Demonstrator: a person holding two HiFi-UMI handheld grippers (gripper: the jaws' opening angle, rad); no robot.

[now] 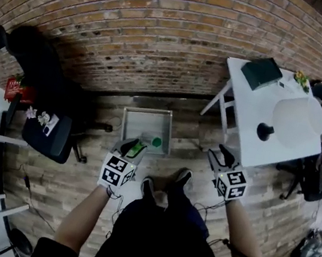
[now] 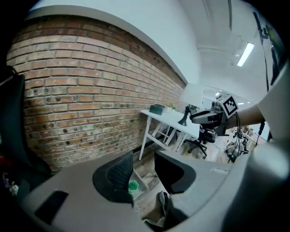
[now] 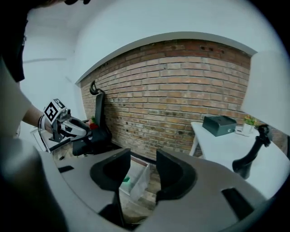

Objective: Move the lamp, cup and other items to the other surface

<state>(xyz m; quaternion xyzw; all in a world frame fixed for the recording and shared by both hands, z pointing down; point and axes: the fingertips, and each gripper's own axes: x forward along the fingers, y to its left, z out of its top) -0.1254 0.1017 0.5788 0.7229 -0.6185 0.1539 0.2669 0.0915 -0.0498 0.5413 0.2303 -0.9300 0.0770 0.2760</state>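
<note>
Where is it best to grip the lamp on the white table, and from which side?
Probably its thin black stem, approached from the table's near edge: the white shade looks too wide to clamp, while the stem stands exposed.

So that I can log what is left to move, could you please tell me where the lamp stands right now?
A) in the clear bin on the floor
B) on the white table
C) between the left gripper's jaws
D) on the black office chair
B: the lamp stands on the white table, which also holds the dark box.
</note>
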